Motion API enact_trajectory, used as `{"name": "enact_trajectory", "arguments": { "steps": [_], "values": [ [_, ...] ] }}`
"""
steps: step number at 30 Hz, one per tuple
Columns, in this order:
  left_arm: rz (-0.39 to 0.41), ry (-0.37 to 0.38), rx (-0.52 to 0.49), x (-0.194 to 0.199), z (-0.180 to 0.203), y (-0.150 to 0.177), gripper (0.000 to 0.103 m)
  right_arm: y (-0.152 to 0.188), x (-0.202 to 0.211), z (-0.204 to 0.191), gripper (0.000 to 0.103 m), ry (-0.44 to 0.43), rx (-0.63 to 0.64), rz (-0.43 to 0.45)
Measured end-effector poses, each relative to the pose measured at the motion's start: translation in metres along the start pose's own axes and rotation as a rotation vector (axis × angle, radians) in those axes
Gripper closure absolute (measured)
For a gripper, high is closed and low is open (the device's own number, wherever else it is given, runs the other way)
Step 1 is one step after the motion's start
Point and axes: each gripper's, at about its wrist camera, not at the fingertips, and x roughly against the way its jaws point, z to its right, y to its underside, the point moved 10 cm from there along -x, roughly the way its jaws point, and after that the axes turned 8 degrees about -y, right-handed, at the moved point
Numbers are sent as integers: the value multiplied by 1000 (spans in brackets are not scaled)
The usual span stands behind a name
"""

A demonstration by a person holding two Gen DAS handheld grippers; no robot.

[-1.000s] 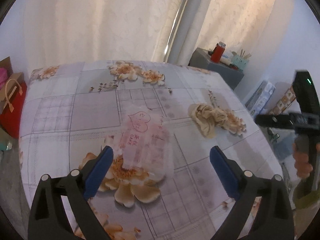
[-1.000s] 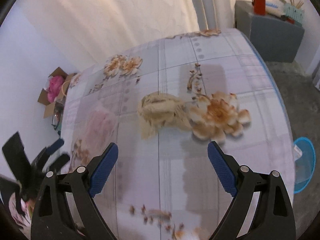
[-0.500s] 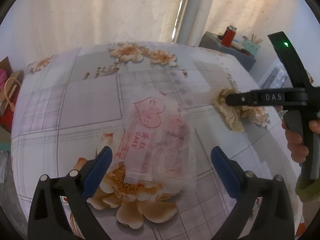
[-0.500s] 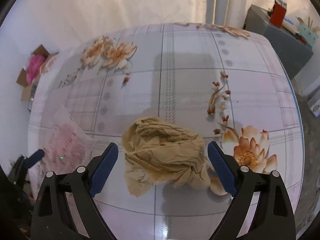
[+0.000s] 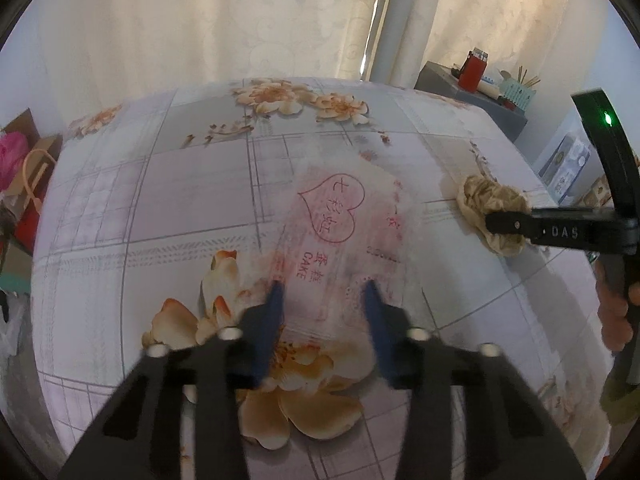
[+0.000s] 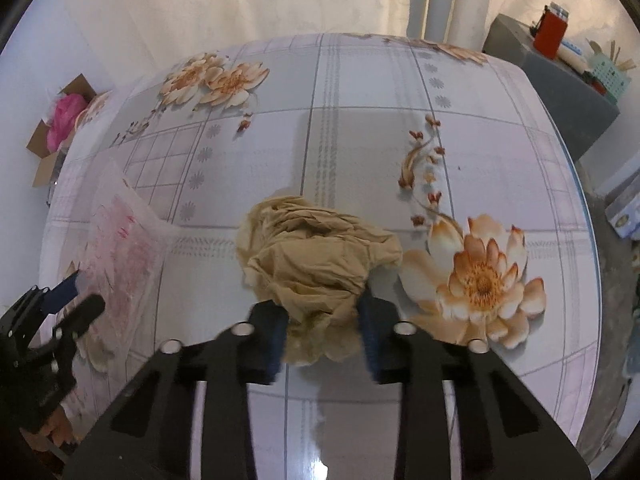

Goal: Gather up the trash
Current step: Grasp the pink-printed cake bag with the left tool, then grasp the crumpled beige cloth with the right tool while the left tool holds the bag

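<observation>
- Left wrist view: left tongs (image 5: 323,294), just closing, are pinched on the cake wrapper (image 5: 340,248) lying flat on the table (image 5: 160,208); a firm hold is advised before lifting.
- Right tongs (image 6: 322,320), likewise closing, are clamped on the crumpled paper (image 6: 316,248); a straight lift is advised.

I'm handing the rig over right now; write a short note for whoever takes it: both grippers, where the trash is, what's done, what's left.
Left gripper: jaws have just been closing on the near end of the clear cake wrapper, which still lies flat on the table.
Right gripper: jaws have just been closing around the crumpled tan paper; pads press its near side. It also still rests on the table.
Done: both pieces reached and pinched.
Left: lift both and carry them to the trash. No bin shows in either view now, so find it first. The wrapper is thin; check the grip as you lift.
</observation>
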Motion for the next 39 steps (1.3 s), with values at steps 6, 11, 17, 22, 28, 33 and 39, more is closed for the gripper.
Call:
{"name": "enact_trajectory", "arguments": {
  "steps": [6, 11, 17, 22, 28, 33, 39],
  "values": [
    [-36, 63, 26, 4, 7, 12, 99, 18, 19, 3, 94, -22, -24, 28],
    [-58, 87, 9, 14, 14, 29, 103, 40, 40, 6, 95, -47, -58, 62],
    [-89, 110, -19, 35, 16, 57, 103, 80, 62, 15, 95, -67, -99, 91],
    [-127, 149, -68, 58, 20, 89, 103, 124, 75, 17, 95, -64, -105, 98],
    [-144, 165, -86, 69, 19, 107, 103, 165, 82, 10, 94, -102, -138, 123],
    [-94, 190, -51, 81, 22, 88, 72, 176, 82, 12, 85, -147, -196, 140],
    [-29, 158, -46, 81, 41, 58, 16, 179, 87, 13, 48, -170, -237, 164]
  ]
}}
